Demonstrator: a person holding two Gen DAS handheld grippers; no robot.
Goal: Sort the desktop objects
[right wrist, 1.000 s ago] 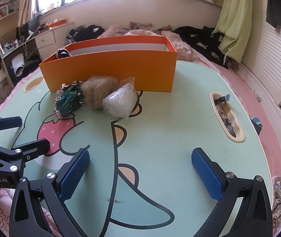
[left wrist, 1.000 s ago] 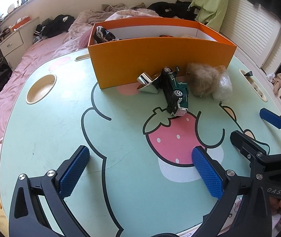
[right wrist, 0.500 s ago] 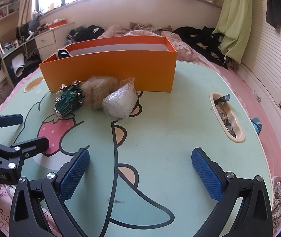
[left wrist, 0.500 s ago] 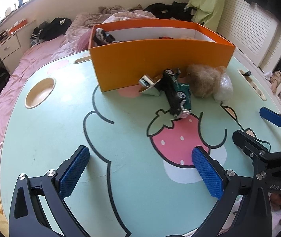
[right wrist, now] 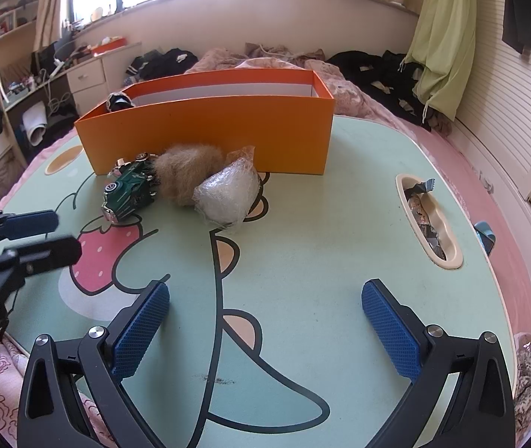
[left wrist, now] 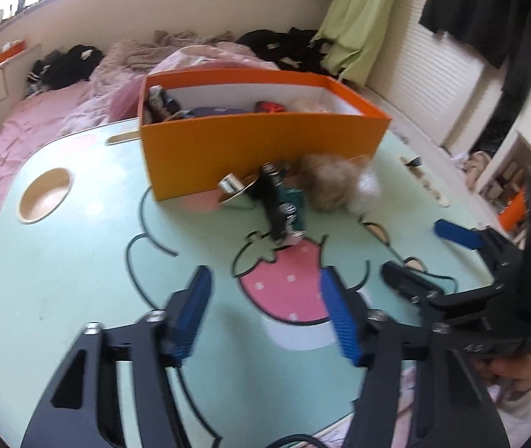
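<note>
Both tongs stood apart and held nothing. Left tongs point(left wrist: 265, 310) hovered over the strawberry print point(left wrist: 284, 291) on the desk point(left wrist: 78, 261), pointed toward the green toy car point(left wrist: 282, 207); view blurred. Right tongs point(right wrist: 265, 321) hovered over the desk's near edge. The car lay just in front of the orange box point(right wrist: 209, 130), touching a tan fur ball point(right wrist: 187, 171). A clear plastic-wrapped bundle point(right wrist: 228, 194) lay against the fur ball's other side. A small shiny metal item point(left wrist: 233, 188) lay beside the car, against the box wall. No legible writing on any object; the lettering on the tongs' frames was too blurred to read.
</note>
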